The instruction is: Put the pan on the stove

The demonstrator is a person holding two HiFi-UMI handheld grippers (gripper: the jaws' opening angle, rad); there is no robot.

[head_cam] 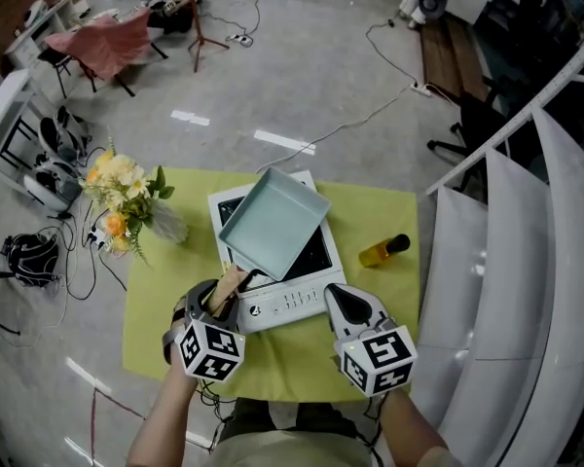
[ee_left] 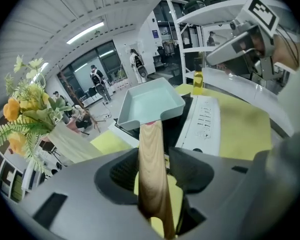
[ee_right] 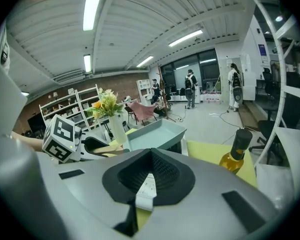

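While the left gripper [ee_left: 157,169] sits at the near edge of the yellow cloth [head_cam: 165,339], its 2 jaws stand a bit apart with the wood handle [ee_left: 151,144] between them. 1 pad looks to lie against the wood. On the other side a thin gap shows yellow through it. So I think the jaws are not pressing the handle.

Next to it, the right gripper [ee_right: 149,174] is low over the cloth, in front of the stove [head_cam: 292,305]. Its jaws are close together at the tips and nothing is between them.

A little farther out, the pan [head_cam: 273,220] lies on the black top of the stove. It is turned like a diamond, and its handle pokes out past the front left corner toward the left gripper. It looks flat and steady, but I cannot see under it.

So the main job looks done: the pan is on the stove. What is left, I think, is only to pull the left gripper back off the handle.

Farther off, a bottle [head_cam: 383,251] lies on the cloth to the right of the stove. Flowers [head_cam: 122,197] stand at the far left corner.
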